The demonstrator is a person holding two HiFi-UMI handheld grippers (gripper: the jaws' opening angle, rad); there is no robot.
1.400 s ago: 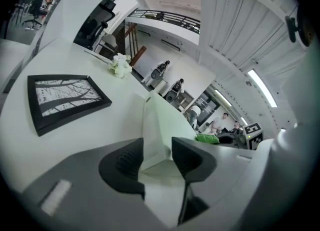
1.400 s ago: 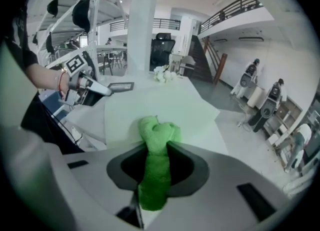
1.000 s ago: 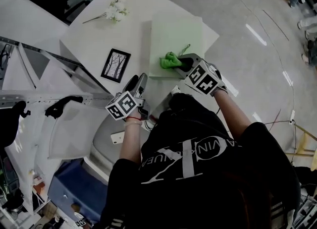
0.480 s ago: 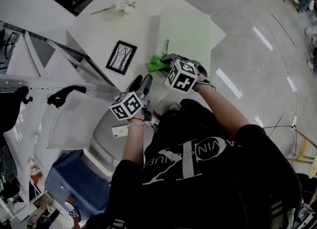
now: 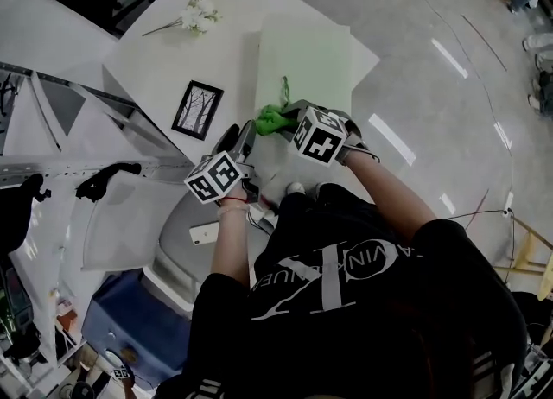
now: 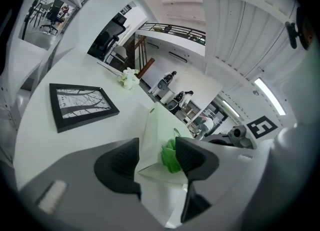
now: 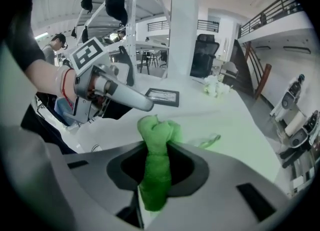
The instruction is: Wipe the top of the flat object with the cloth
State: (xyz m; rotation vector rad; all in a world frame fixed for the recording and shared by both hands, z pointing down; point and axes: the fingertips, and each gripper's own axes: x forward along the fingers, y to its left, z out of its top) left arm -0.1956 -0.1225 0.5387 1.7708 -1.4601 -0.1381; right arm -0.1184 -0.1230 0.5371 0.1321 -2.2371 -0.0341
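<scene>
While the right tool (image 7: 157, 157) is clamping its jaws on a bunched green cloth (image 7: 156, 135), the cloth's free end is sticking out past the jaw tips and sitting at the near left corner of the flat pale-green board (image 5: 309, 56). That board is lying flat on the white tabletop (image 5: 220, 56), close to the tabletop's right edge. In the head view the right tool is pointing down and to the left, with its marker cube facing up. The left tool (image 6: 156, 157) is hovering just left of the board's near corner, its jaws standing well apart and gripping nothing. Its own view is looking through the gap at the board's corner and the cloth beyond. A black framed picture (image 5: 197, 110) is lying on the tabletop to the left of the board, apart from it. A sprig of white flowers (image 5: 199, 15) is lying near the tabletop's far edge.
</scene>
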